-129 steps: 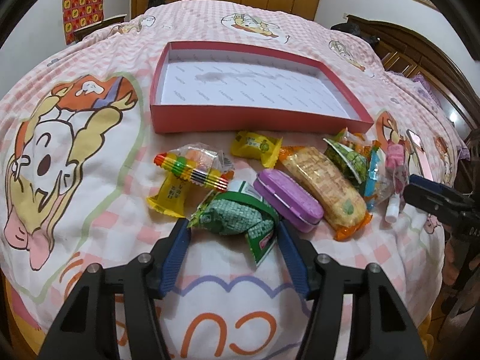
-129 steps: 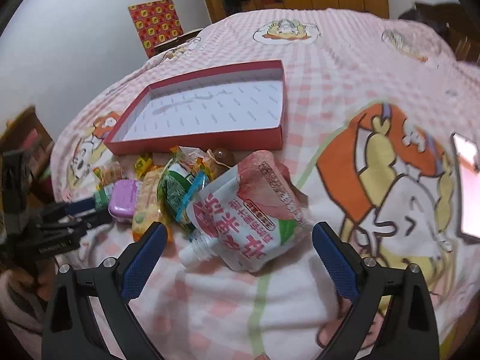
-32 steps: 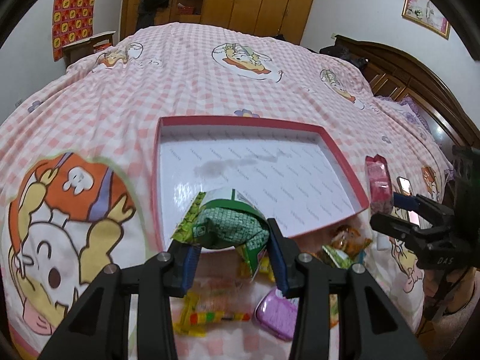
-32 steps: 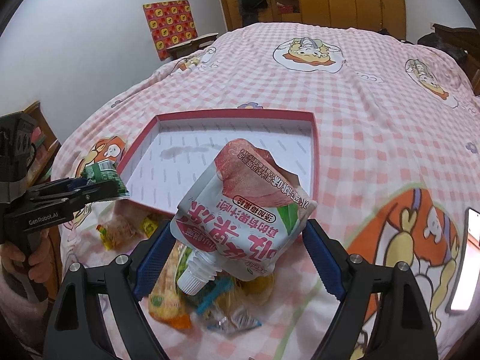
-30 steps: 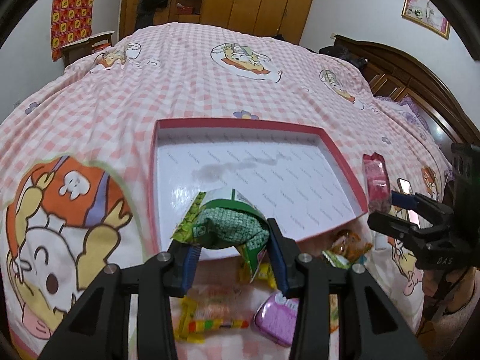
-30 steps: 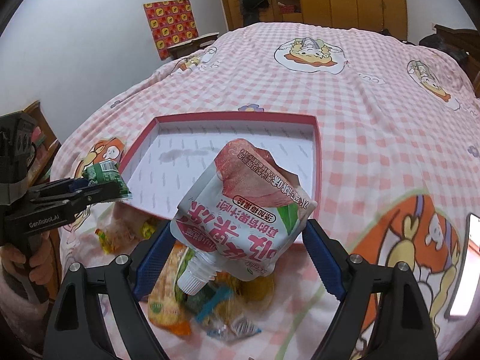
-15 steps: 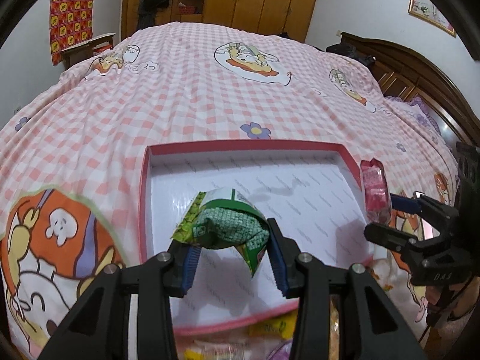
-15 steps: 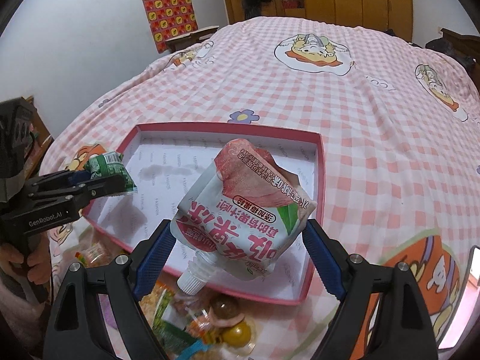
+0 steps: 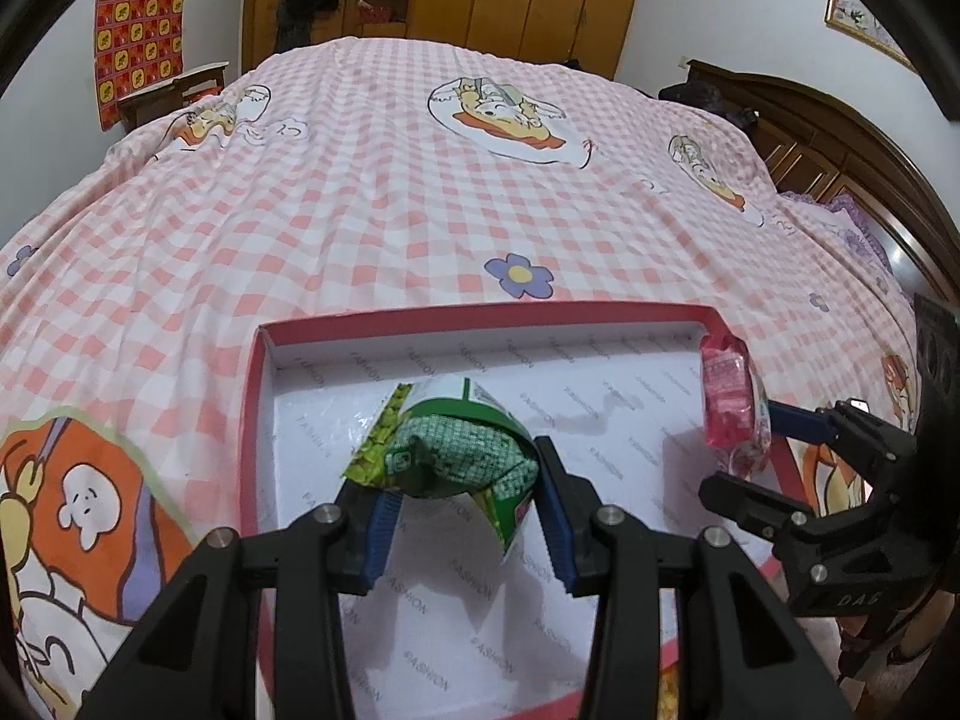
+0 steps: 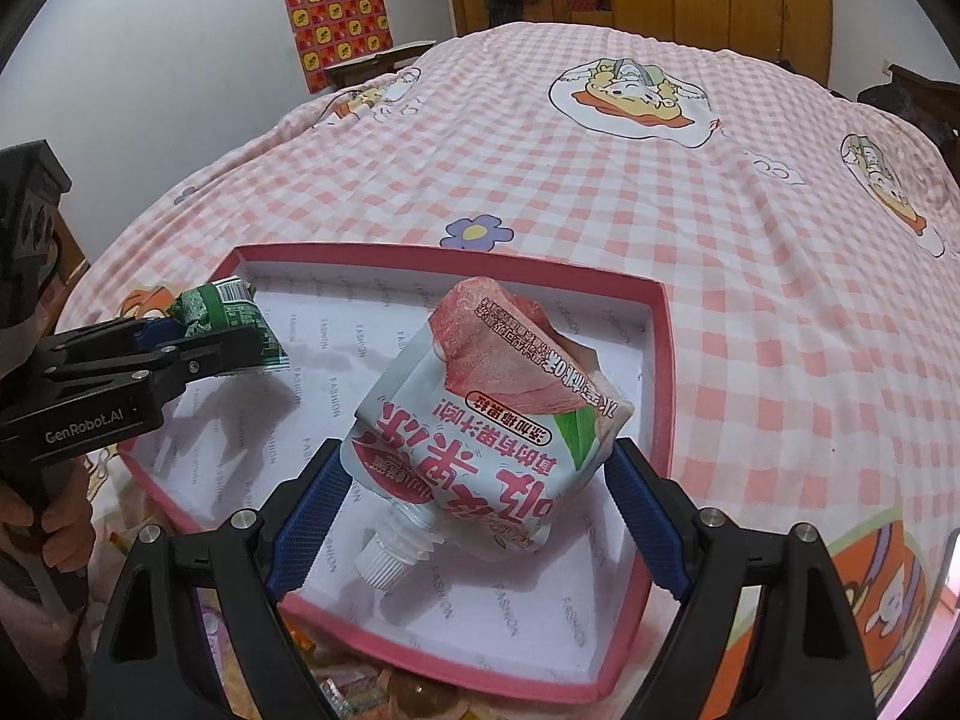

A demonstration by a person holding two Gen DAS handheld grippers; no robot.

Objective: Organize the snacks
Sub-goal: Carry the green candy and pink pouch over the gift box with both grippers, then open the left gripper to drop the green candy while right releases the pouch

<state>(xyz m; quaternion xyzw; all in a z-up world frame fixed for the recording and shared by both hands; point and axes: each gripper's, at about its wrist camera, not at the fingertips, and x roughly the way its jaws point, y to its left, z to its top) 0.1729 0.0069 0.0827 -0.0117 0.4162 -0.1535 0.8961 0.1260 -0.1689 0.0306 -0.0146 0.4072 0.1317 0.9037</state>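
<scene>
My left gripper (image 9: 465, 531) is shut on a green snack packet (image 9: 459, 456) and holds it over the left part of the red box (image 9: 252, 420), whose floor is white. My right gripper (image 10: 474, 516) is shut on a pink and white spouted drink pouch (image 10: 492, 420) and holds it over the right part of the same box (image 10: 657, 360). Each gripper shows in the other's view: the right one with the pouch (image 9: 732, 402) at the box's right wall, the left one with the green packet (image 10: 231, 315) at its left side.
The box lies on a bed with a pink checked cartoon cover (image 9: 390, 180). Loose snacks (image 10: 384, 690) lie on the cover just in front of the box's near wall. A phone (image 10: 951, 570) lies at the far right. Wardrobes and a dark headboard stand behind.
Both grippers have moved forward from the snack pile with their loads and are over the inside of the box. Their grip is unchanged.
</scene>
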